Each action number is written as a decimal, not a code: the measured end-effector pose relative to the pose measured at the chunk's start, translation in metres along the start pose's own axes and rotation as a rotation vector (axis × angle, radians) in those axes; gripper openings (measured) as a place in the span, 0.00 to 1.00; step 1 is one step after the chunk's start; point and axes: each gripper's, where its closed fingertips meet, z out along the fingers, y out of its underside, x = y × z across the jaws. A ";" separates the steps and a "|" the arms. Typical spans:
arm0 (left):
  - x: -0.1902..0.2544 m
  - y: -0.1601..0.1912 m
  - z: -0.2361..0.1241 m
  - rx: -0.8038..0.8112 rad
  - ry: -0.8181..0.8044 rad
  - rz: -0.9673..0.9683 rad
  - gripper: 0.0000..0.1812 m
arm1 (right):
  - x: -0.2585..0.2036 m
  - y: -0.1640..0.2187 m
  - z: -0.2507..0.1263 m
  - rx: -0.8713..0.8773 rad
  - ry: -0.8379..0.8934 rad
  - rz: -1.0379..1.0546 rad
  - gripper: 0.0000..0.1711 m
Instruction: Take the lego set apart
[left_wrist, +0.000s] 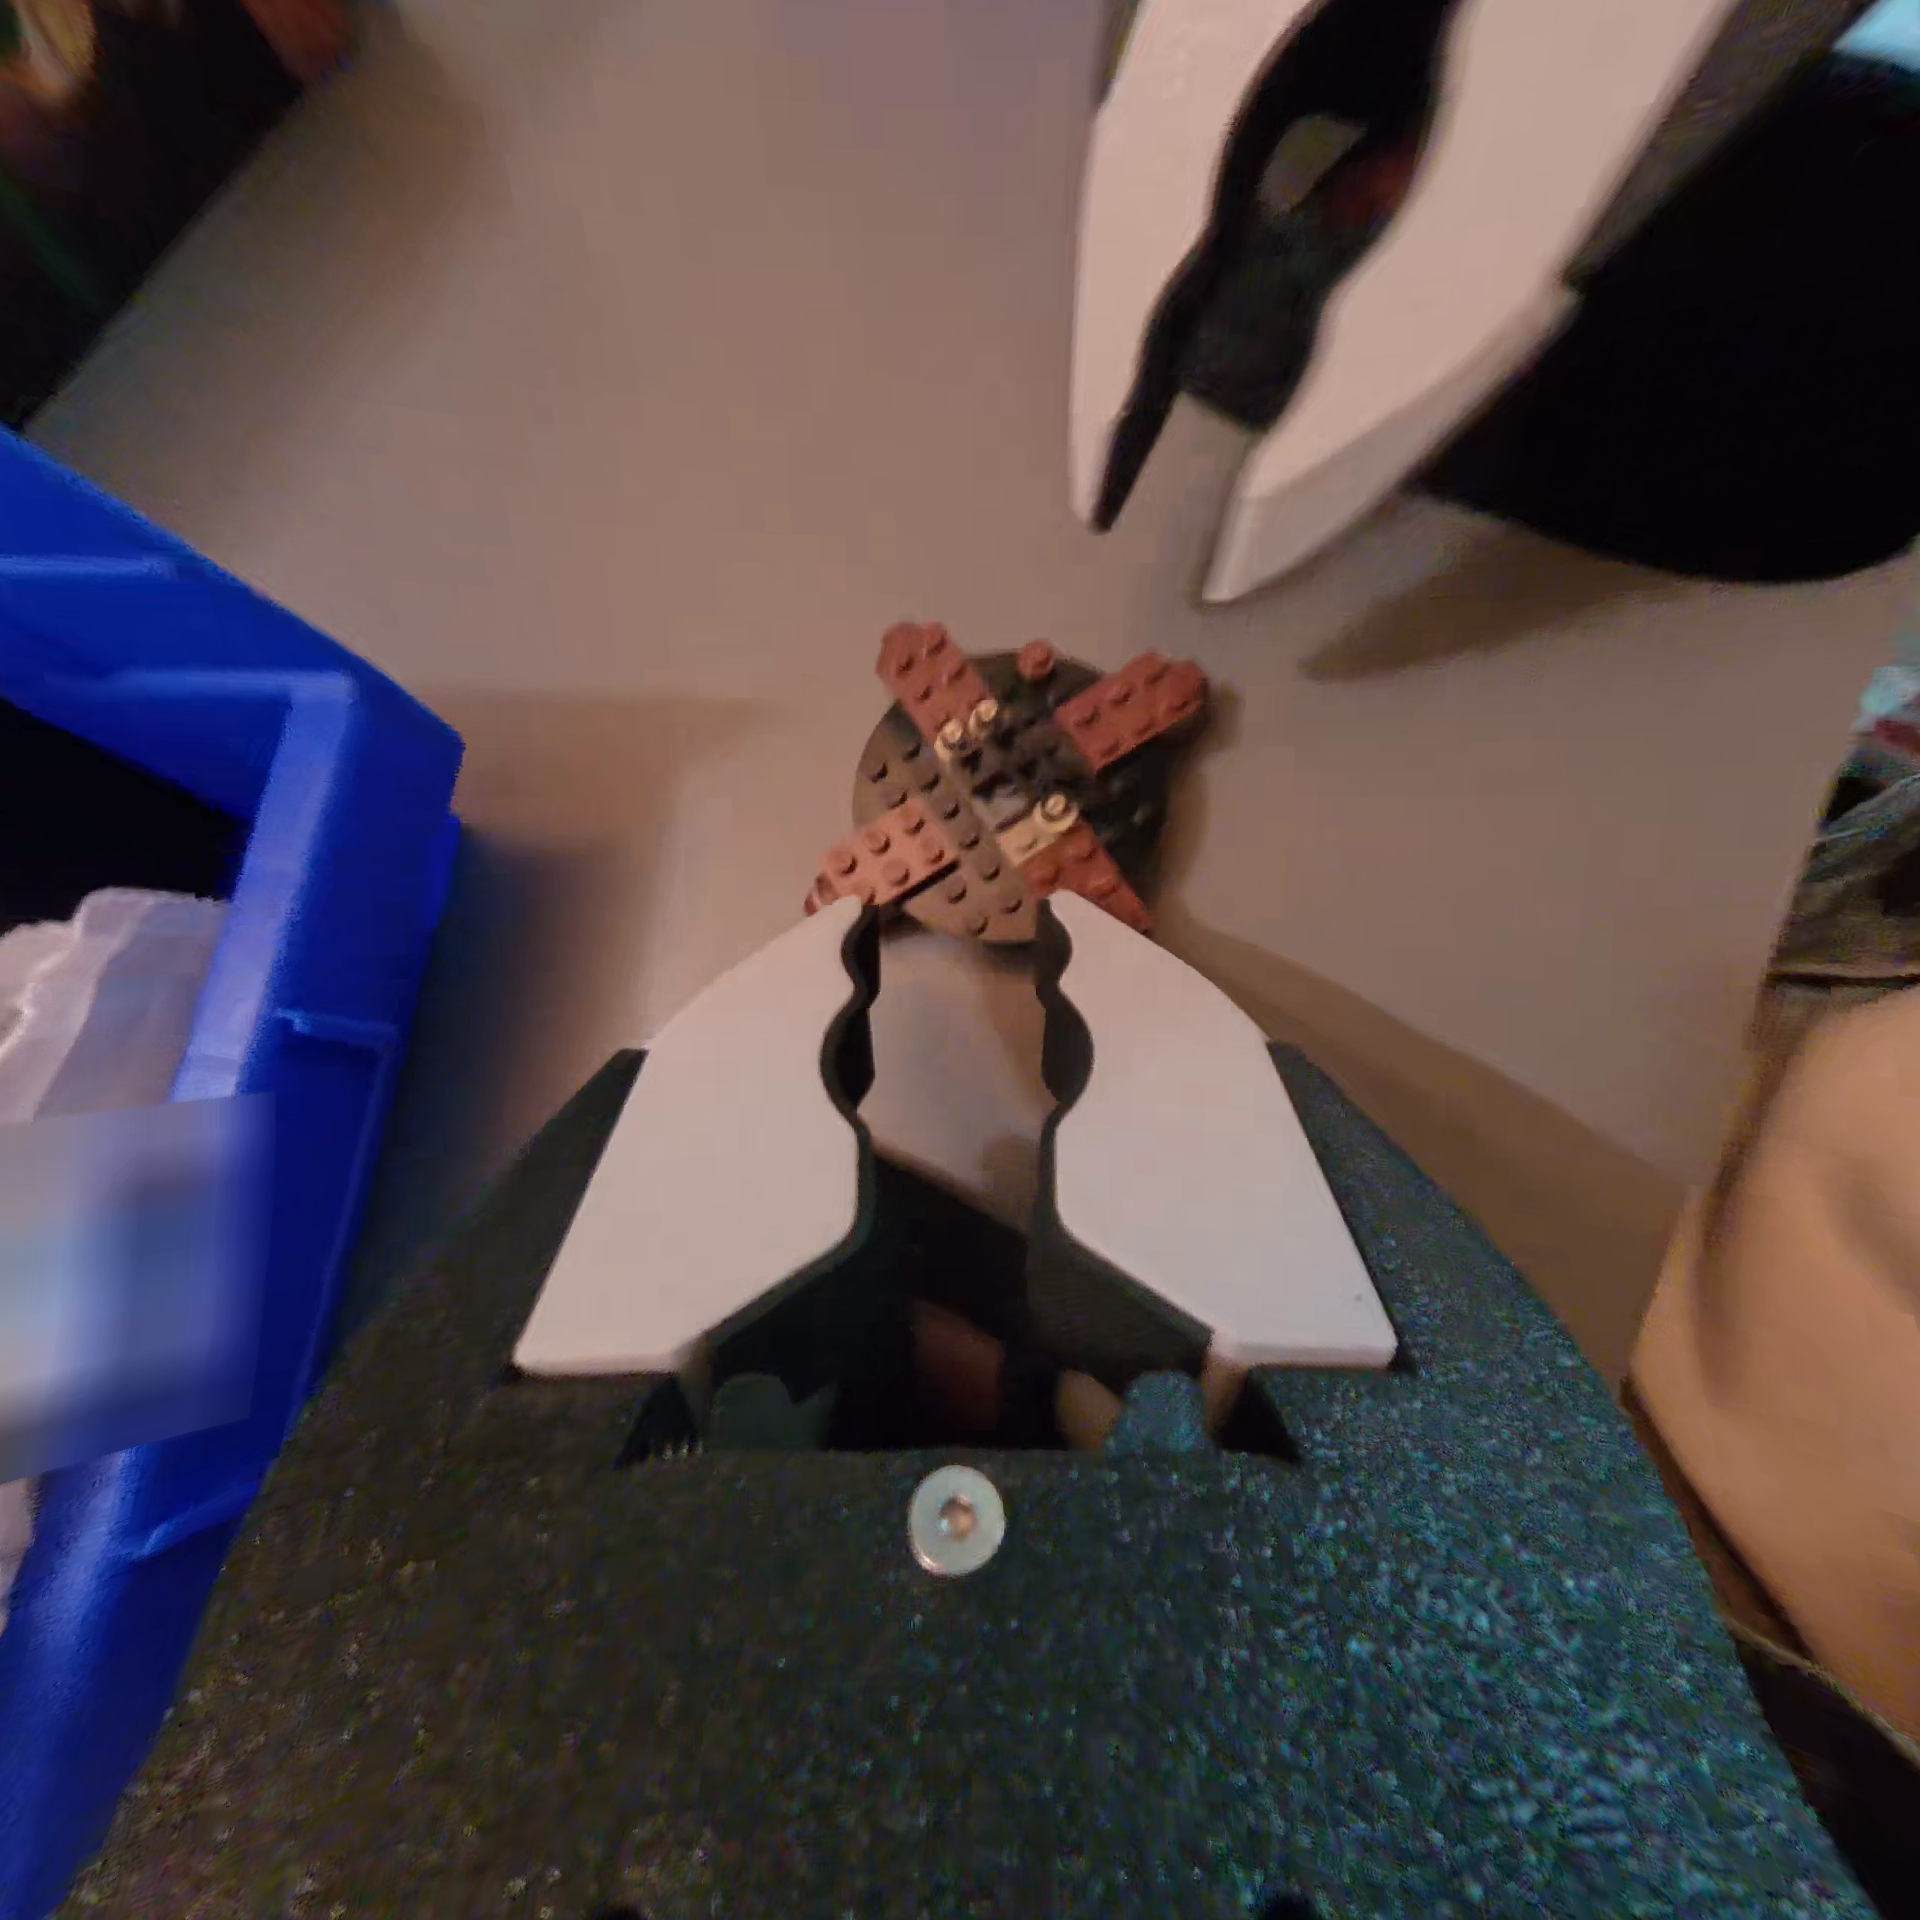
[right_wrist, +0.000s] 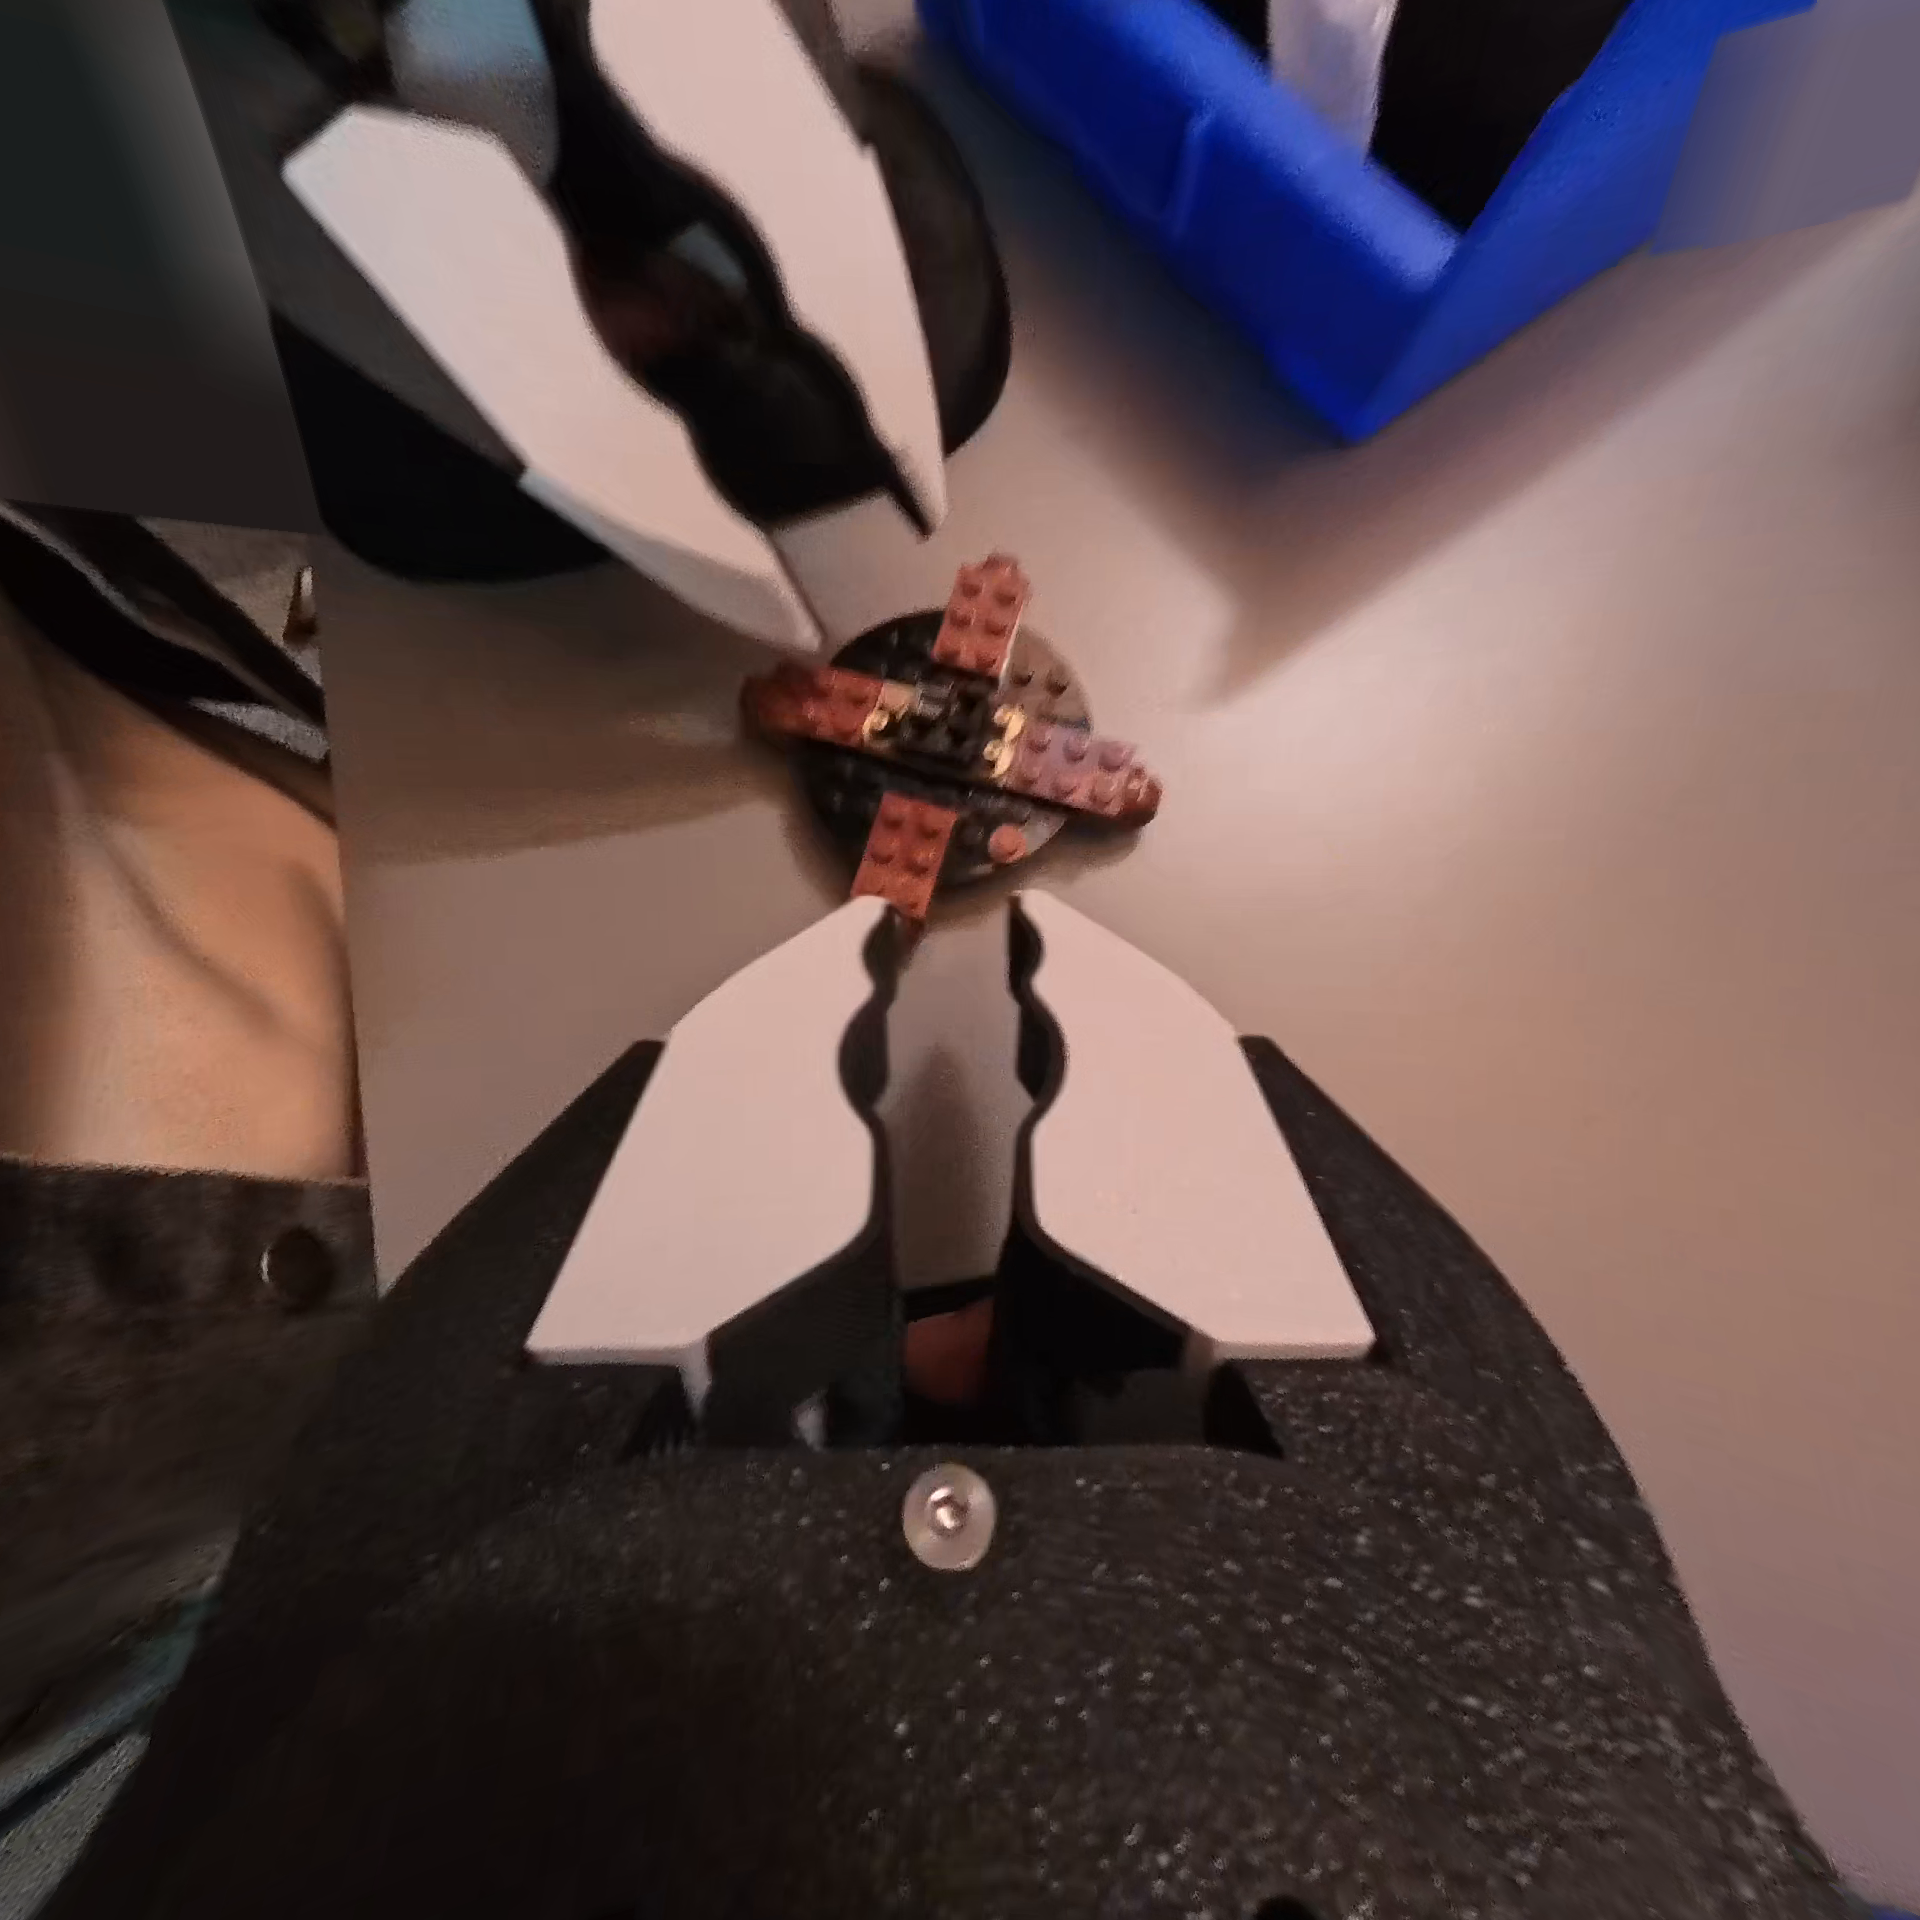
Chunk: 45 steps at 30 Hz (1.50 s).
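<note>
While both tools gape, a blue bin (left_wrist: 312, 831) flanks the lego set (left_wrist: 1003, 800).

Surface: pale grey-beige tabletop (left_wrist: 644, 436), matte, filling most of both views.
Bin: blue plastic bin (left_wrist: 312, 831) at 9 o'clock in the left wrist view; white, possibly plastic wrapping inside.
Surroundings: dark, blurred area beyond table edge at 11 o'clock.
Light: warm, soft shadows.
</note>
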 end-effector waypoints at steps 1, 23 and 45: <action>0.003 -0.005 0.000 0.022 0.024 0.006 0.16 | 0.002 -0.006 0.000 0.020 0.001 -0.013 0.07; 0.011 -0.006 0.023 -0.006 0.194 0.009 0.13 | 0.011 0.000 0.030 -0.174 -0.164 -0.104 0.05; 0.008 -0.005 0.023 -0.002 0.174 -0.004 0.13 | 0.012 -0.022 0.015 0.129 -0.056 -0.065 0.00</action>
